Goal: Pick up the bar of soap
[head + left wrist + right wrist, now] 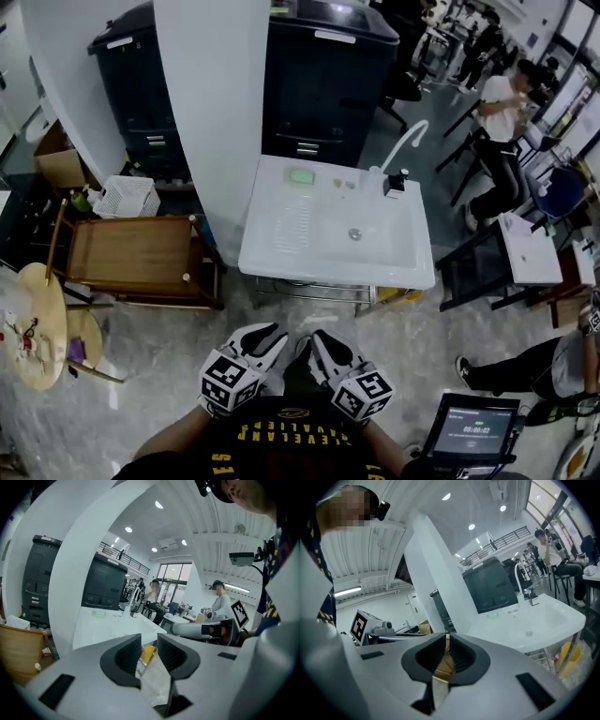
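The green bar of soap (301, 175) lies on the back ledge of the white sink (281, 258), near its upper left corner, just above the middle of the head view. Along the same ledge to the right stand a curved white faucet (405, 142) and a small dark bottle (396, 183). Both tongs are at the bottom centre of the frame, side by side and well apart from the sink. The left tongs (272, 334) have their jaws a narrow gap apart with nothing between them. The right tongs (319, 339) have their jaws together and empty. A wooden cart (131, 253) stands at the left of the sink, and a tablet (472, 431) shows at lower right.
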Motion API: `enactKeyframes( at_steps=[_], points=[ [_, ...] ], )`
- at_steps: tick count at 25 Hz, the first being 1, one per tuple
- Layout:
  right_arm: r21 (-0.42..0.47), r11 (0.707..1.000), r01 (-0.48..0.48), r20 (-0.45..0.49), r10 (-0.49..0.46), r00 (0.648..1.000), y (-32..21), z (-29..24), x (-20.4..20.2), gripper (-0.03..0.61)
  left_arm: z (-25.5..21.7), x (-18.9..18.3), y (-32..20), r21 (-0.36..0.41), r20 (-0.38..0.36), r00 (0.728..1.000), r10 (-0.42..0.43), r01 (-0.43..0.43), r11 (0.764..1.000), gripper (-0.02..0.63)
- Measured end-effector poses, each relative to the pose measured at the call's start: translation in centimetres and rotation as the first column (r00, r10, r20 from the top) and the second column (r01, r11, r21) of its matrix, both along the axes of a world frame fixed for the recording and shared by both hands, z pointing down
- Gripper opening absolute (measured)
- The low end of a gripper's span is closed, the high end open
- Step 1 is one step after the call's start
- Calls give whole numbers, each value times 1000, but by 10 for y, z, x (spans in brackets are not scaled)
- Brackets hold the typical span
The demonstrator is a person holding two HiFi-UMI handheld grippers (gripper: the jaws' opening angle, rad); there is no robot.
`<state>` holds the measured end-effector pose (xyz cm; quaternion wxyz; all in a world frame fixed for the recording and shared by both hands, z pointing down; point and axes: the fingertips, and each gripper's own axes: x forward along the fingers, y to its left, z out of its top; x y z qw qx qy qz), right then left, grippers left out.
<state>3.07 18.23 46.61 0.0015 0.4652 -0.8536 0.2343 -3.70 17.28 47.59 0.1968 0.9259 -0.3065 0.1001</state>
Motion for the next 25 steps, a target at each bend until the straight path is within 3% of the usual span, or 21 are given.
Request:
enactKeyframes(
  at_steps=[9,16,25],
  points=[
    [-29,996,85,19,-84,996,-123,-8,54,34,-12,61,-114,-17,32,998,-57,58,998,115],
    [-31,992,123,13,-123,992,-181,-7,86,34,-12,99,-170,-22,39,997,-74,75,997,115],
    [-23,989,146,-63,-147,987,-231,4,99,34,-9,101,-211,8,112,989,-93,93,996,115]
  ],
)
